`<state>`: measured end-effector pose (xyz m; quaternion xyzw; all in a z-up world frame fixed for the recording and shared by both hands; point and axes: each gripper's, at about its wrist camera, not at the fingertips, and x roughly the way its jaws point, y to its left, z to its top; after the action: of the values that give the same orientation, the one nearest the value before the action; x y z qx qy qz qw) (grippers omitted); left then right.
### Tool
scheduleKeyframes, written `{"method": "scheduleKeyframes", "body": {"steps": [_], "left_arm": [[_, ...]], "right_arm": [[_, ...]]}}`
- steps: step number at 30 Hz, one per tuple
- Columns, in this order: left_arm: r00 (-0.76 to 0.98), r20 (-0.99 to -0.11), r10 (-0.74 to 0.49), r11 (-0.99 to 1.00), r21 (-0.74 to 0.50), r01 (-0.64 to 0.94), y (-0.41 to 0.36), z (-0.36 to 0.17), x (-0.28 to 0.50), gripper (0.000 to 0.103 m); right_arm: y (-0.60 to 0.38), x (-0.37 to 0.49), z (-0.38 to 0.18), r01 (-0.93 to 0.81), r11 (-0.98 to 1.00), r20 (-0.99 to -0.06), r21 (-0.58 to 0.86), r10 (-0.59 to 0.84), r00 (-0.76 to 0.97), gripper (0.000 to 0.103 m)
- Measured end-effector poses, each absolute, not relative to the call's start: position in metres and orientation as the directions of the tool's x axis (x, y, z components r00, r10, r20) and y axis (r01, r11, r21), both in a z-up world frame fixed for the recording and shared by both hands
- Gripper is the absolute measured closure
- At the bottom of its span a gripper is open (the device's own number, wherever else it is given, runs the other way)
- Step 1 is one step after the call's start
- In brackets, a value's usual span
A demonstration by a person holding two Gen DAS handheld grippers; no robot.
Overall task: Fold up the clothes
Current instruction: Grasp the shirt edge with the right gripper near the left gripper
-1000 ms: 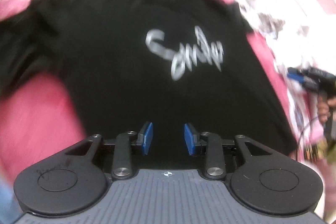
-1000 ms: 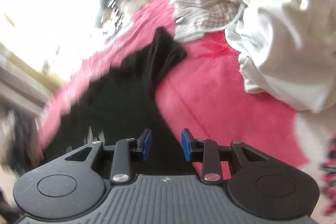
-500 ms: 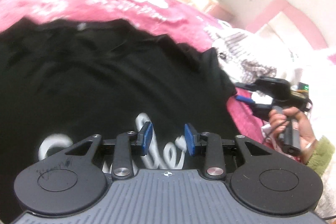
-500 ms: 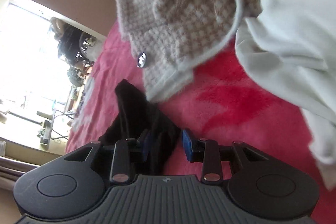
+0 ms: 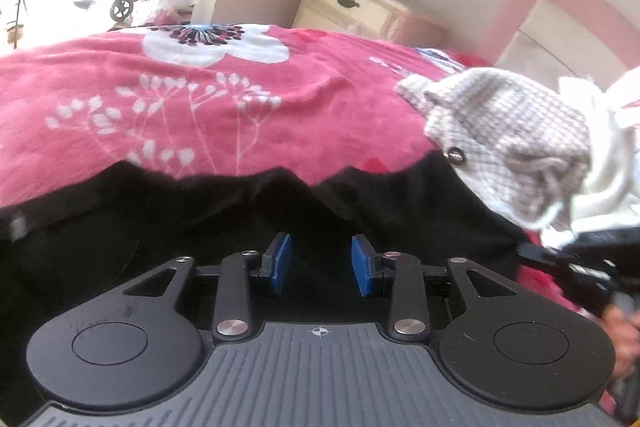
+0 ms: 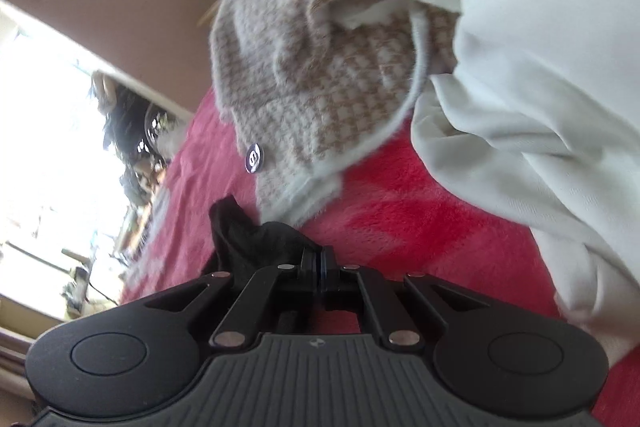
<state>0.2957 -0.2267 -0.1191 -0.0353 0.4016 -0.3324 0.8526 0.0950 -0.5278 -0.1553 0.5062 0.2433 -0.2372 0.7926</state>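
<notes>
Black shirt (image 6: pixel 256 239): sleeve corner, lower centre of frame, is clamped in right gripper (image 6: pixel 322 269) jaws.
Left gripper (image 5: pixel 321 263): jaws apart; collar edge should be pinched before folding.

The left gripper (image 5: pixel 321 264) is level and low, its blue pads (image 5: pixel 280 261) spread wide apart with nothing between them. The right gripper (image 6: pixel 321 269) has its fingers pressed together, pinching black cloth (image 6: pixel 256 239).

Each tool (image 5: pixel 321 264) (image 6: pixel 321 269) is matte black with a ribbed grey body, silver screws, blue pads (image 5: pixel 279 262), and a skin-toned blur, possibly fingers (image 5: pixel 622 331).
</notes>
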Motion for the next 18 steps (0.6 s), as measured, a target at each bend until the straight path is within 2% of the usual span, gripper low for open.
{"method": "scheduleKeyframes", "body": {"steps": [4, 7, 9, 11, 13, 14, 16, 18], "left_arm": [[0.468, -0.681, -0.563, 0.809, -0.338, 0.481, -0.236, -0.13, 0.312, 0.07], [0.444, -0.662, -0.604, 0.791, -0.428, 0.438, -0.223, -0.126, 0.32, 0.07], [0.426, -0.637, -0.643, 0.765, -0.501, 0.405, -0.208, -0.122, 0.325, 0.07], [0.426, -0.613, -0.666, 0.746, -0.548, 0.378, -0.186, -0.117, 0.327, 0.07], [0.431, -0.6, -0.674, 0.738, -0.567, 0.365, -0.165, -0.113, 0.327, 0.07], [0.431, -0.597, -0.676, 0.736, -0.572, 0.362, -0.156, -0.112, 0.326, 0.069], [0.426, -0.593, -0.684, 0.729, -0.583, 0.359, -0.141, -0.111, 0.324, 0.069], [0.411, -0.59, -0.695, 0.718, -0.595, 0.361, -0.131, -0.111, 0.322, 0.069]], "right_arm": [[-0.523, 0.095, -0.15, 0.602, 0.391, -0.597, 0.696, -0.15, 0.788, 0.101], [-0.505, 0.111, -0.126, 0.485, 0.564, -0.521, 0.669, -0.11, 0.846, 0.101], [-0.476, 0.126, -0.102, 0.302, 0.76, -0.468, 0.575, 0.003, 0.883, 0.101], [-0.438, 0.14, -0.076, 0.044, 0.912, -0.437, 0.408, 0.153, 0.887, 0.101], [-0.386, 0.145, -0.064, -0.236, 0.954, -0.503, 0.185, 0.298, 0.811, 0.101], [-0.362, 0.143, -0.068, -0.34, 0.937, -0.555, 0.078, 0.324, 0.766, 0.101], [-0.318, 0.136, -0.082, -0.516, 0.848, -0.659, -0.123, 0.319, 0.681, 0.101], [-0.301, 0.13, -0.1, -0.573, 0.79, -0.709, -0.22, 0.274, 0.65, 0.101]]}}
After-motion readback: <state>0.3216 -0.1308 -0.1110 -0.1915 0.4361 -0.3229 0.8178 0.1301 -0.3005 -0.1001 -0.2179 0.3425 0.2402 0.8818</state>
